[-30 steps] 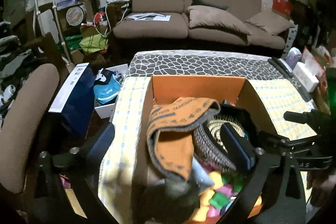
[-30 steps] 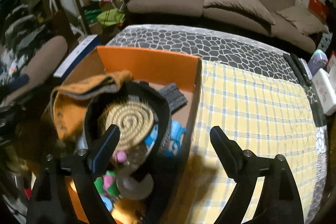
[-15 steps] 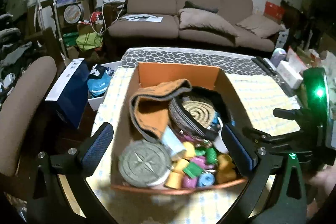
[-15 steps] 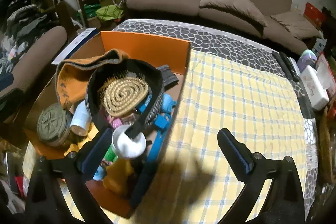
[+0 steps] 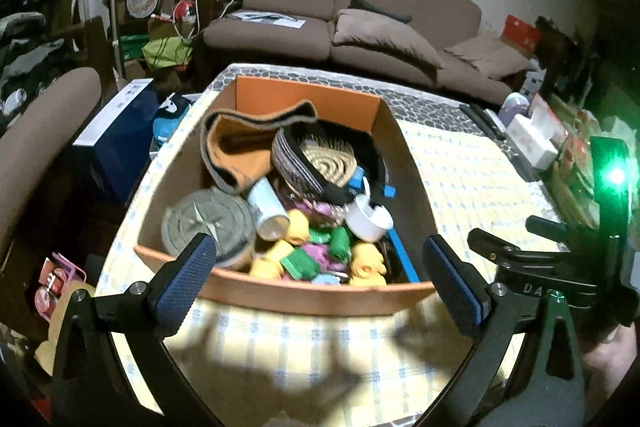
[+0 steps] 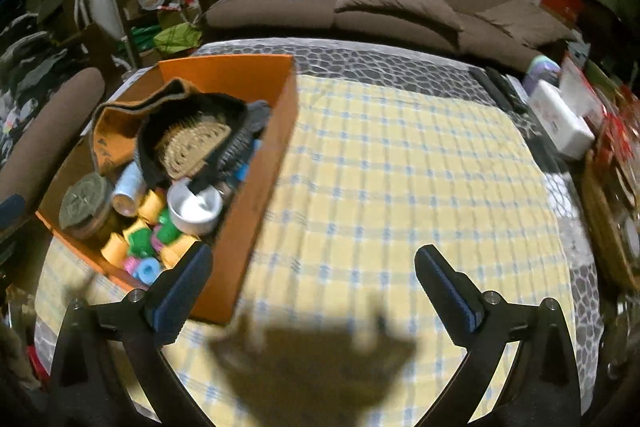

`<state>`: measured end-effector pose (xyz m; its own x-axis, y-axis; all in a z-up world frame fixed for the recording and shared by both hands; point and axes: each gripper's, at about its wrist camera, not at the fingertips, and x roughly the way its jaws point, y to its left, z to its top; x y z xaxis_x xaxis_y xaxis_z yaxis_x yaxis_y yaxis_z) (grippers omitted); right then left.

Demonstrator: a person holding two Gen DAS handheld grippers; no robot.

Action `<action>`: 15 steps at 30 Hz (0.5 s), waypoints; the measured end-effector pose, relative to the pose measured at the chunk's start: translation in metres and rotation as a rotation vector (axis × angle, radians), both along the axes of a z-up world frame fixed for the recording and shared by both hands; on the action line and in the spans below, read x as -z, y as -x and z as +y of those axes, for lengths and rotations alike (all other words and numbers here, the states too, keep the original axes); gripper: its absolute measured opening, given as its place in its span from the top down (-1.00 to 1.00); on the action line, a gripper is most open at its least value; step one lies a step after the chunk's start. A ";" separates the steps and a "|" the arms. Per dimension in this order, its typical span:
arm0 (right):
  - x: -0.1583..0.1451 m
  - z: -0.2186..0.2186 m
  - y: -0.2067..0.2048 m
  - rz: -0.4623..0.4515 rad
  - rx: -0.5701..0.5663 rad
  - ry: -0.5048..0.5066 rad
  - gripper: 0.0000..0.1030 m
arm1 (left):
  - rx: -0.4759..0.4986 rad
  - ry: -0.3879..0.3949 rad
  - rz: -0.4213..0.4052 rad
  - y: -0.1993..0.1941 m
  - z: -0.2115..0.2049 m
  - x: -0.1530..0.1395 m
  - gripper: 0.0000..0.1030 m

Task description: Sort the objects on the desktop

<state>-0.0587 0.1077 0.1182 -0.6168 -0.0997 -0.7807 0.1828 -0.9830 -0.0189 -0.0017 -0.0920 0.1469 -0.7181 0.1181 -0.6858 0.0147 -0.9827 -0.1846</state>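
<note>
An orange cardboard box [image 5: 308,297] [image 6: 256,163] stands on the left of a yellow checked cloth [image 6: 400,163]. It holds an orange and grey cloth [image 5: 236,143], a round bristle brush [image 5: 328,159] in a black band, a grey round tin [image 5: 208,223], a white cup [image 5: 370,219] and several small coloured plastic pieces [image 5: 316,255]. My left gripper [image 5: 320,279] is open and empty, above the box's near wall. My right gripper [image 6: 316,287] is open and empty, over the cloth right of the box.
A brown sofa [image 5: 340,11] stands behind the table. A white box [image 6: 560,119] and remote controls [image 6: 500,91] lie at the table's right edge. A brown chair [image 5: 40,139], a blue carton [image 5: 116,139] and clutter are on the left.
Both grippers have drawn back and up from the box, so the whole box now shows. The left gripper was close above the box contents a second ago.
</note>
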 end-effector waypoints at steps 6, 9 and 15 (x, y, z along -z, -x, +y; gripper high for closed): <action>0.011 0.027 -0.017 -0.009 0.052 -0.011 -0.99 | 0.011 0.012 0.002 -0.011 0.014 0.010 -1.00; 0.016 0.039 -0.024 -0.009 0.076 -0.002 -0.99 | 0.015 0.024 -0.001 -0.015 0.019 0.016 -1.00; 0.023 0.050 -0.035 0.002 0.098 -0.001 -0.99 | 0.009 0.045 0.007 -0.022 0.019 0.029 -1.00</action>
<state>-0.0238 0.1575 0.0955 -0.6250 -0.0378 -0.7797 0.0853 -0.9962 -0.0200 0.0204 -0.0725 0.1179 -0.7221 0.0932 -0.6855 0.0052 -0.9901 -0.1401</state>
